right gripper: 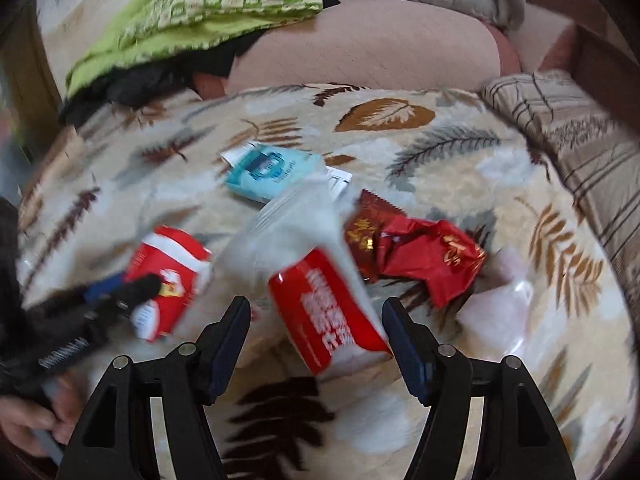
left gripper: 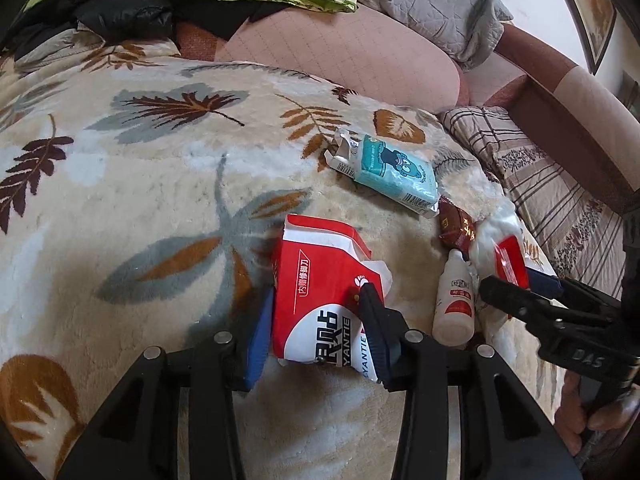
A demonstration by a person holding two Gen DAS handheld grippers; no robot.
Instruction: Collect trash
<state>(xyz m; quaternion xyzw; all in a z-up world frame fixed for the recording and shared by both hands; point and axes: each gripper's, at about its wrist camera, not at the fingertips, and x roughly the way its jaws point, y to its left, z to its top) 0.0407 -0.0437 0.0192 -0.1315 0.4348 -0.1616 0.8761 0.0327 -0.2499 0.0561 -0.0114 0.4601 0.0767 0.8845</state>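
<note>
Left gripper [left gripper: 316,320]: fingers clamped on red pouch [left gripper: 320,280], low centre on leaf blanket [left gripper: 140,200]; right gripper [right gripper: 316,344]: fingers apart around clear bag [right gripper: 304,256]; blue pack [left gripper: 394,174] at 1 o'clock; bottle [left gripper: 454,304] at 3 o'clock of pouch.

We are holding our left gripper [left gripper: 320,316] low and level, its blue-padded fingers [left gripper: 258,336] closing in against both sides of the red and white packet [left gripper: 320,292] between them. We are holding our right gripper [right gripper: 316,328] with its jaws spread wide, touching nothing. Our hands [right gripper: 28,420] are wrapping the handles at the lower edges of both wrist views.
</note>
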